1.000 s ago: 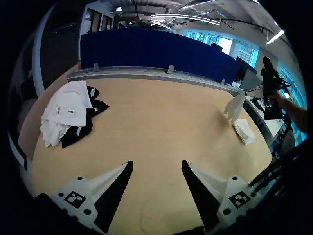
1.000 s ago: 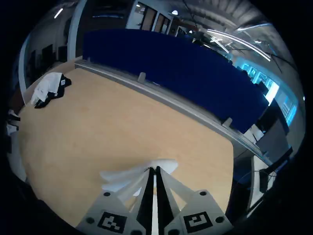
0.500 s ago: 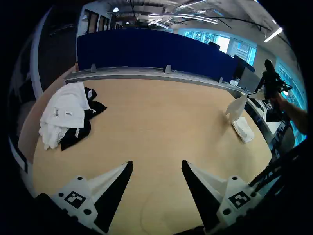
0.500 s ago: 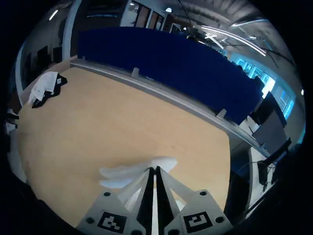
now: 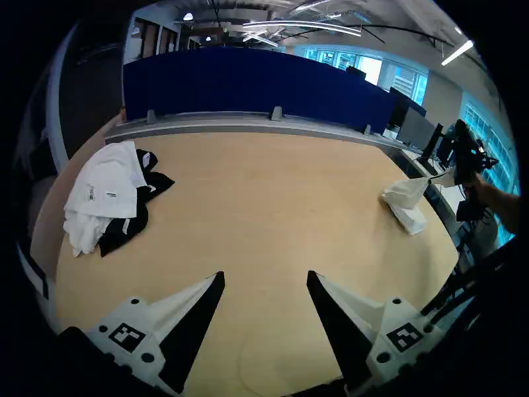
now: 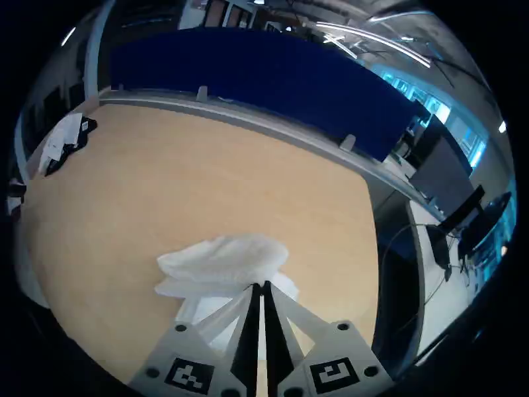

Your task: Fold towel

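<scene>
Right tongs [image 6: 262,288] clamped on white towel [image 6: 221,261], long axis lying crosswise to them, left tongs [image 5: 264,278] spread apart, empty

Open-plan office, seen across a shared desk.
A long blue divider screen [image 5: 251,79] on grey brackets runs along the back edge of the pale wood-laminate surface [image 5: 264,198]. Dark computer monitors [image 5: 413,126] stand on neighbouring desks. Linear strip lights [image 5: 297,26] hang below an exposed ceiling, and a row of large windows [image 5: 370,66] lines the far wall.
</scene>
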The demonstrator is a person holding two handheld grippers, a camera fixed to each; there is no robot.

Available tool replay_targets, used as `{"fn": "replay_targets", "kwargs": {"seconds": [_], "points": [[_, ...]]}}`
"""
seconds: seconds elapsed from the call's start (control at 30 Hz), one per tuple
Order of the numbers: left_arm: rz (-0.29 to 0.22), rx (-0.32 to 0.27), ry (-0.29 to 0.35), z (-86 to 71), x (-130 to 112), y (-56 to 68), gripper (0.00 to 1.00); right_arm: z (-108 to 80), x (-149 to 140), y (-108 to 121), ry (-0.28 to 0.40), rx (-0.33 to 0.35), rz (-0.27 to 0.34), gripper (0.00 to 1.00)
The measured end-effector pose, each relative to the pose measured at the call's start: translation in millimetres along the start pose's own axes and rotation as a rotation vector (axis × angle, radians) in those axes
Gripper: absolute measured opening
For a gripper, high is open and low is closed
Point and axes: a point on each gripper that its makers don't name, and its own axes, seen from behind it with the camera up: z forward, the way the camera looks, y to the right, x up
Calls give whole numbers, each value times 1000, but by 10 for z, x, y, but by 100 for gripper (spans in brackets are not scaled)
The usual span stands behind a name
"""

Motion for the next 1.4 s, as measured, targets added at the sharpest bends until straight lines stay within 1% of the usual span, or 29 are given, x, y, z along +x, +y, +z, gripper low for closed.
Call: {"fn": "replay_targets", "kwargs": {"seconds": [0.1,0.27,0.47,0.6,0.87,1.1,1.27,1.4], "points": [[4,-2,-1,0,-1,19,92,4,-224,34,-27,-10,17,4],[8,0,-1,-7,-5,40,92,36,-561,29,-67,-21,49,4],[10,7,-2,-33,-9,35,92,103,-913,19,-125,-35,79,4],[9,14,0,-60,-8,21,92,174,-1093,-11,-157,-38,103,4],[8,29,0,-88,-28,-27,92,334,-1342,-50,-210,-53,148,4],[10,34,-1,-105,-31,-41,92,436,-1449,-67,-242,-67,179,4],[12,34,-1,-113,-22,-41,92,472,-1445,-75,-241,-76,189,3],[12,33,-1,-114,-18,-49,92,453,-1425,-80,-233,-81,189,4]]}}
